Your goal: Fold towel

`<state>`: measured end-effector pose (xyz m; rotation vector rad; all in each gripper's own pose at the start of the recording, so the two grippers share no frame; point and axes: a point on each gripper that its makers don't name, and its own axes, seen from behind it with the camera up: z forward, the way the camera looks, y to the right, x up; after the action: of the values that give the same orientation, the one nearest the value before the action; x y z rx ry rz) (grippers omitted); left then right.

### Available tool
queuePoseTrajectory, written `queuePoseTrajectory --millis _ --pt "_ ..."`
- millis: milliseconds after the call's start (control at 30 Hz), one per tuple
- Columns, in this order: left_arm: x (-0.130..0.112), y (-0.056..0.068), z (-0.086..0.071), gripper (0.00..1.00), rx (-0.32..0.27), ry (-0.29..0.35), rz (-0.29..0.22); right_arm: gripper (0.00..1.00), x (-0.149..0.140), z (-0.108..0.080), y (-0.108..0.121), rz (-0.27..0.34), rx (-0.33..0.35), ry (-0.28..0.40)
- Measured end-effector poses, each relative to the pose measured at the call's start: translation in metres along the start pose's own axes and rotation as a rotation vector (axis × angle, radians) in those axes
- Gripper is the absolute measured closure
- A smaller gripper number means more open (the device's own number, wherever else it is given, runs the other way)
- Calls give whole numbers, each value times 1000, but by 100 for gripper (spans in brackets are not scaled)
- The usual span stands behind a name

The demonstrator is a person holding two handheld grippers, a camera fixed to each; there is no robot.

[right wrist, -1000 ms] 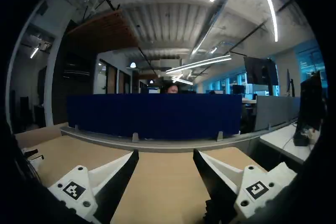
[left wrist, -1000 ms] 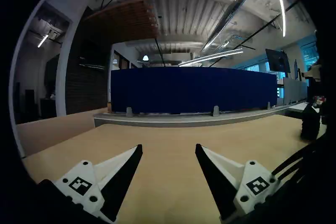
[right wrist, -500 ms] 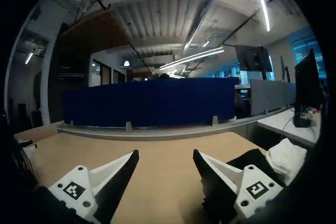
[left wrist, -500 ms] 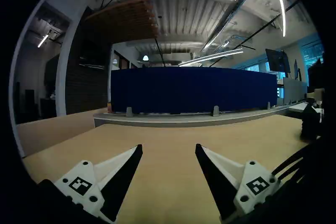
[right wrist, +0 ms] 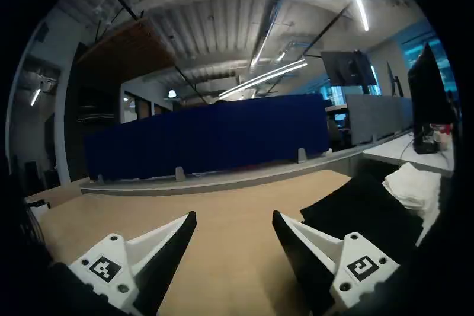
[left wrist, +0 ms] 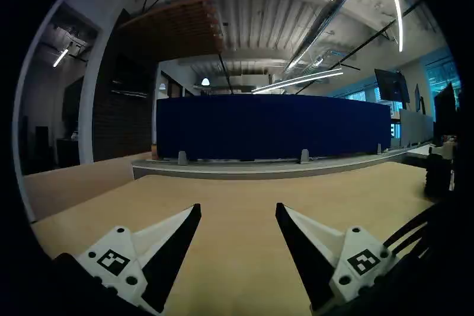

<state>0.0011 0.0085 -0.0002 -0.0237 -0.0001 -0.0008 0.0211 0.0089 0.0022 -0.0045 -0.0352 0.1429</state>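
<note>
In the right gripper view a black folded towel (right wrist: 361,212) lies on the wooden table's right side, and a white folded towel (right wrist: 413,184) rests just beyond it on the right. My right gripper (right wrist: 234,224) stands open above the table, its right finger close to the black towel's near edge, nothing between its fingers. In the left gripper view my left gripper (left wrist: 237,215) is open over bare tabletop (left wrist: 237,191), holding nothing.
A blue partition (left wrist: 269,126) on a grey rail runs along the table's far edge. A dark object (left wrist: 437,174) stands at the table's right in the left gripper view. A black monitor (right wrist: 428,96) sits on a neighbouring white desk. Black cables (left wrist: 420,227) lie near the left gripper.
The right gripper view has swung and tilted, bringing the black and white towels into sight at the right. The left gripper has stayed still.
</note>
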Motion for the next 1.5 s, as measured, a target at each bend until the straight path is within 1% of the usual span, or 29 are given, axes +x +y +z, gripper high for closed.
queuePoseTrajectory --millis 267,600,800,1200,1500 --pt "0 0 -1 7 0 0 0 0 -12 4 -7 -19 9 -5" --pt "0 0 -2 7 0 0 0 0 -21 1 -12 -59 15 0" --pt "0 0 -2 7 0 0 0 0 -23 2 -10 -89 14 8" --pt "0 -1 -2 7 0 0 0 0 -25 -1 -11 -140 15 28" --pt "0 0 -2 7 0 0 0 0 -23 -1 -10 -144 10 34"
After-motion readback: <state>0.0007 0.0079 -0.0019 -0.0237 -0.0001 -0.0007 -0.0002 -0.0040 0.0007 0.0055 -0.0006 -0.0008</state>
